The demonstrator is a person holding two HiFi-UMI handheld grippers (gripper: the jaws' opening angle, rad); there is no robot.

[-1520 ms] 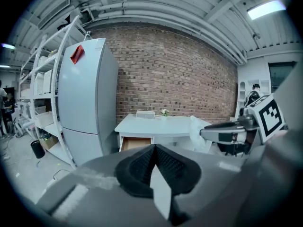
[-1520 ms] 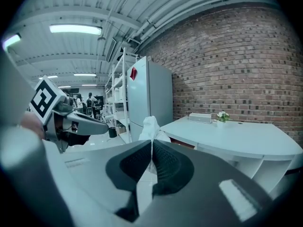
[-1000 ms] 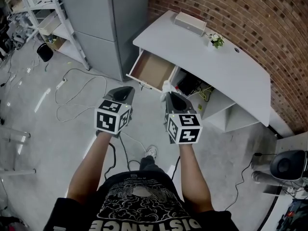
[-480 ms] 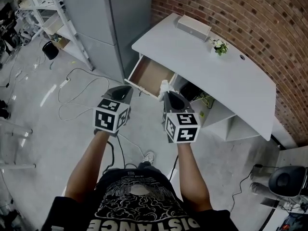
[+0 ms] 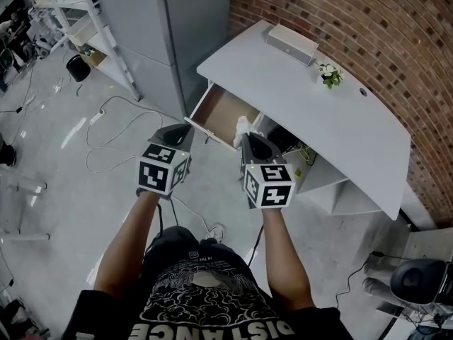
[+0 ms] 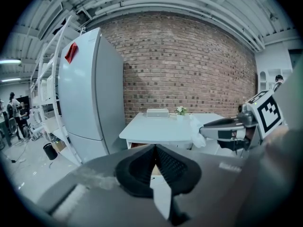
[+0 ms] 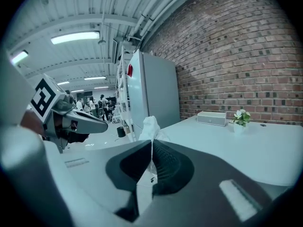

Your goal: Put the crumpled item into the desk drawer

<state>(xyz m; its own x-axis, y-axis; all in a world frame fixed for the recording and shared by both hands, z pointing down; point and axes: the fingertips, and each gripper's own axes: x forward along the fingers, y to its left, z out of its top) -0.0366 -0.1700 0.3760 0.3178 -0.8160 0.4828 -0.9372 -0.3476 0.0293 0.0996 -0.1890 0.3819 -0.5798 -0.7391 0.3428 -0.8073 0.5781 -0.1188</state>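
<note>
**Right tongs clamped on the crumpled item at the open drawer; left tongs closed and empty.**

Head view: the right tongs (image 5: pixel 245 137) hold the white crumpled item (image 5: pixel 243 125) at their tip. The item shows at the near corner of the drawer (image 5: pixel 218 110), which is pulled out from under the white worktop (image 5: pixel 333 122); whether it is over the drawer or just short of it cannot be told. The left tongs (image 5: pixel 178 132) are level with the right tongs, to their left. A flat box (image 5: pixel 291 43) and a small plant (image 5: pixel 330 74) stand on the worktop. Left gripper view: the jaws are pressed together with nothing between them. The right tongs show at the right with the item at their tip. Right gripper view: the jaws are closed on the crumpled item (image 7: pixel 150 126), which projects above their tips.
</note>
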